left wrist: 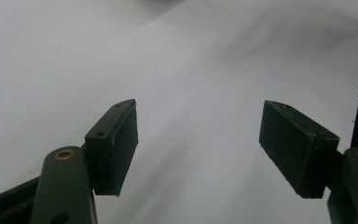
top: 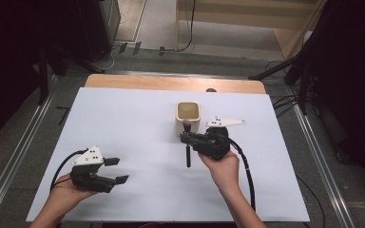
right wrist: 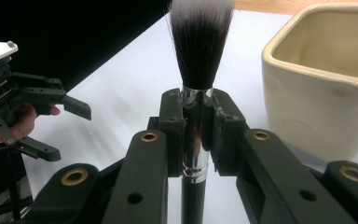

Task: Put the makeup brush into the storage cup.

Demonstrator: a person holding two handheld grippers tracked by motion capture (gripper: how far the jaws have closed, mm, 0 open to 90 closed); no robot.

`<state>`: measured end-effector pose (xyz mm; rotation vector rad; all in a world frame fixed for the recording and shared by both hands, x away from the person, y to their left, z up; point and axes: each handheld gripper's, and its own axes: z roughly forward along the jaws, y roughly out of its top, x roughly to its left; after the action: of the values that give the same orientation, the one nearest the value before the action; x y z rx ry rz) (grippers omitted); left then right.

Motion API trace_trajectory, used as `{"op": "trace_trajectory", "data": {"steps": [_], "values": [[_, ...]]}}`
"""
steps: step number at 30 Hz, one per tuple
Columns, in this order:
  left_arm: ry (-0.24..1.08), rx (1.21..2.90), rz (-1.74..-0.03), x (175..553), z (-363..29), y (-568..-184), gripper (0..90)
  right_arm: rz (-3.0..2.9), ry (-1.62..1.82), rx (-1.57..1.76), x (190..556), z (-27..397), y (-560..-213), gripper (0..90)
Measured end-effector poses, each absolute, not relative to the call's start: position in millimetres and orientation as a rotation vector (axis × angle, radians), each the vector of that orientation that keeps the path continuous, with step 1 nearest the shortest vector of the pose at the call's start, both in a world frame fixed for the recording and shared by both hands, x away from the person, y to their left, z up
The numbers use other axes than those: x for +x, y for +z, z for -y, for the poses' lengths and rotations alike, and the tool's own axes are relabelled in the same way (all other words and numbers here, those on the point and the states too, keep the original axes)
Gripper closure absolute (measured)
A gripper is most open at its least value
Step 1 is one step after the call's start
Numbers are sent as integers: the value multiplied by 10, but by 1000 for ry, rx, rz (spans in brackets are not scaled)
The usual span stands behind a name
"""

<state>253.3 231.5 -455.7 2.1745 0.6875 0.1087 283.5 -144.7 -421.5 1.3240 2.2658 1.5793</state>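
Observation:
A makeup brush [right wrist: 198, 56] with dark, white-tipped bristles and a shiny silver collar stands between my right gripper's [right wrist: 196, 126] jaws, which are shut on the collar. From above, the brush [top: 187, 142] lies along the table with its bristle head toward a cream square cup [top: 188, 116]; the right gripper [top: 186, 138] sits just in front of that cup. The cup [right wrist: 324, 88] is close on the right in the right gripper view. My left gripper [top: 116, 170] rests at the near left with its jaws wide open and nothing between them; its pads [left wrist: 114, 147] frame bare white surface.
A white sheet [top: 138, 128] covers the wooden table [top: 171, 83]. Black cables trail from both grippers toward the near edge. Metal rails run along the floor on both sides, and dark stands and cables lie beyond the far edge.

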Motion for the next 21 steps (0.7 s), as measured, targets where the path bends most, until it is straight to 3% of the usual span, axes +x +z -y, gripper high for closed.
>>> {"op": "trace_trajectory", "data": {"steps": [21], "values": [[135, 2172, -690, 2547, -2322, -4561, 176, -2218, 1586, 1289, 2915, 1486, -3956, 779]]}}
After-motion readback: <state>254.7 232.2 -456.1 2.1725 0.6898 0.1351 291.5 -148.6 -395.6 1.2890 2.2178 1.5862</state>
